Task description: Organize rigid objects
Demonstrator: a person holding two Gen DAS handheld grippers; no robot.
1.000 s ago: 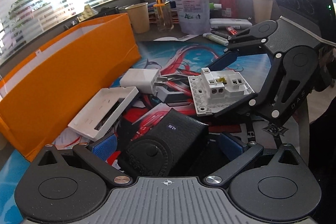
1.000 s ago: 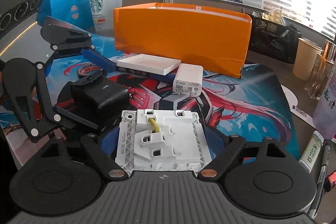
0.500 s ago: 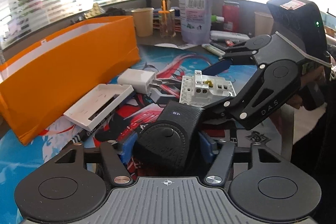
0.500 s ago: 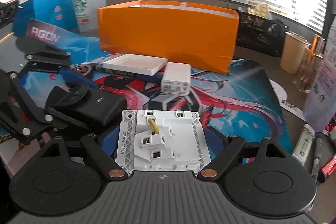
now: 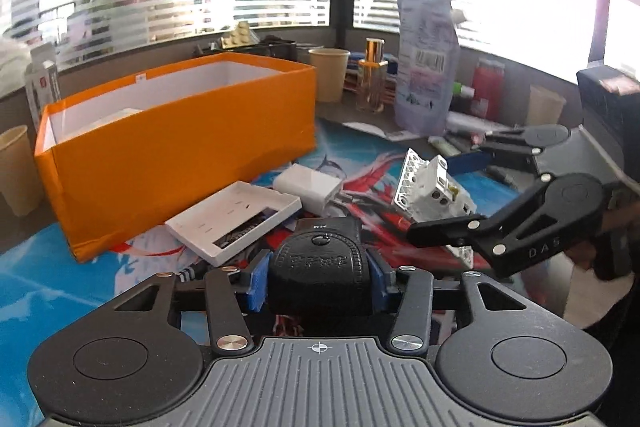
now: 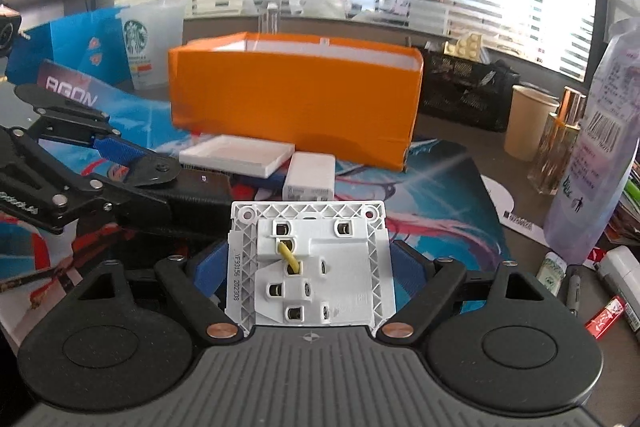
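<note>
Left gripper (image 5: 318, 281) fingers closing on a black case (image 5: 320, 267): soft, pebbled leather look, rounded flap with a snap stud, embossed lettering. Blue ribbed pads (image 5: 256, 281) press both its sides.

Right gripper (image 6: 308, 267) fingers set wide, clamped on a white socket module (image 6: 308, 263), square hard plastic, back side up, ribbed lattice rim, screw terminals, short yellow wire loop. In the left view it sits tilted, lifted off the mat (image 5: 24, 291).

Mat is glossy, printed blue and red, covering the worktop (image 6: 452, 127). On it, just beyond the case: flat white rectangular plastic frame (image 5: 234, 215) with raised rim, resting partly on a book, and a smooth white charger block (image 5: 310, 187) with metal prongs, touching the frame's far right corner.

Orange box (image 5: 180, 151), open top, white inside, smooth card walls, stands left and far of the frame. Something white lies inside; cannot tell what.

Far right clutter: paper cup (image 5: 330, 73), clear pouch (image 5: 426, 63) with barcode, pens.
</note>
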